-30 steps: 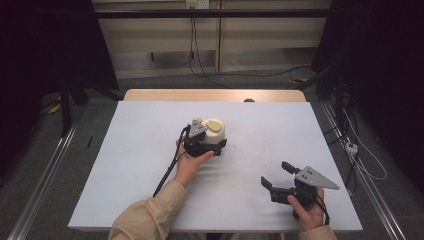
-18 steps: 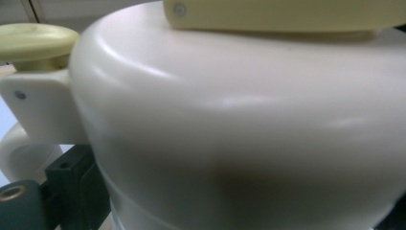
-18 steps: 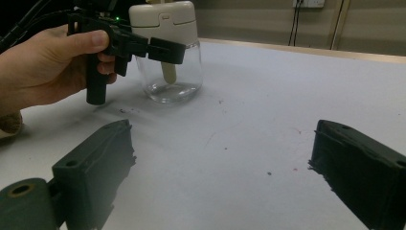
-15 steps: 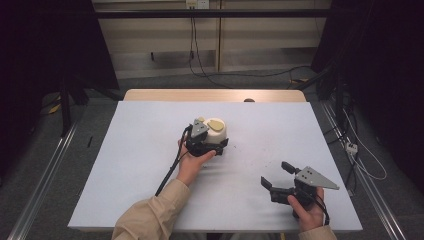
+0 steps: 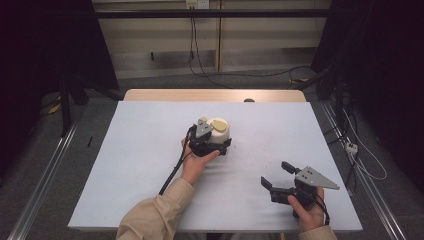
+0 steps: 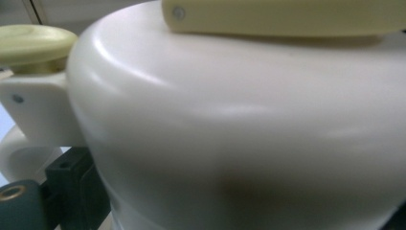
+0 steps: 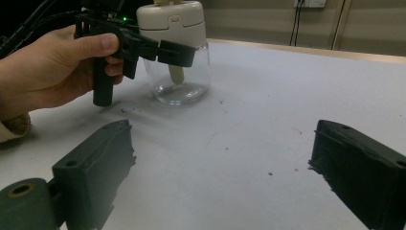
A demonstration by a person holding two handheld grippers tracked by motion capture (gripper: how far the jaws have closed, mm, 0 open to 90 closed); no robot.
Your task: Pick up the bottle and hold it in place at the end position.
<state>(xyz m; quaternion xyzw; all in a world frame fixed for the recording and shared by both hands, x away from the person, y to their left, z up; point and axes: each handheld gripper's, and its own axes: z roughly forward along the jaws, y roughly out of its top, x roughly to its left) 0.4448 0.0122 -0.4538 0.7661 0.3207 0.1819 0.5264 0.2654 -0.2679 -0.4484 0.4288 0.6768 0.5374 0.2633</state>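
Note:
A jar (image 5: pixel 220 129) with a cream lid, a pale yellow lever on top and a clear glass base (image 7: pixel 184 84) stands upright mid-table. My left gripper (image 5: pixel 220 140) holds it at the seam of lid and glass, one jaw across its near side, the other hidden behind. The cream lid (image 6: pixel 239 120) looms close in the left gripper view, with a black jaw at the lower left. Inside the glass hangs a yellowish paddle (image 7: pixel 175 74). My right gripper (image 5: pixel 276 175) rests low at the front right, open with nothing between its jaws, well apart from the jar.
A white mat (image 5: pixel 145 155) covers the table, with a strip of bare wood (image 5: pixel 165 95) at the far edge and a small dark thing (image 5: pixel 248 100) there. The left gripper's cable (image 5: pixel 172 172) trails back along the forearm. Small specks (image 7: pixel 270 173) dot the mat.
My left gripper has edged slightly right, closer onto the jar. The right gripper has stayed where it was.

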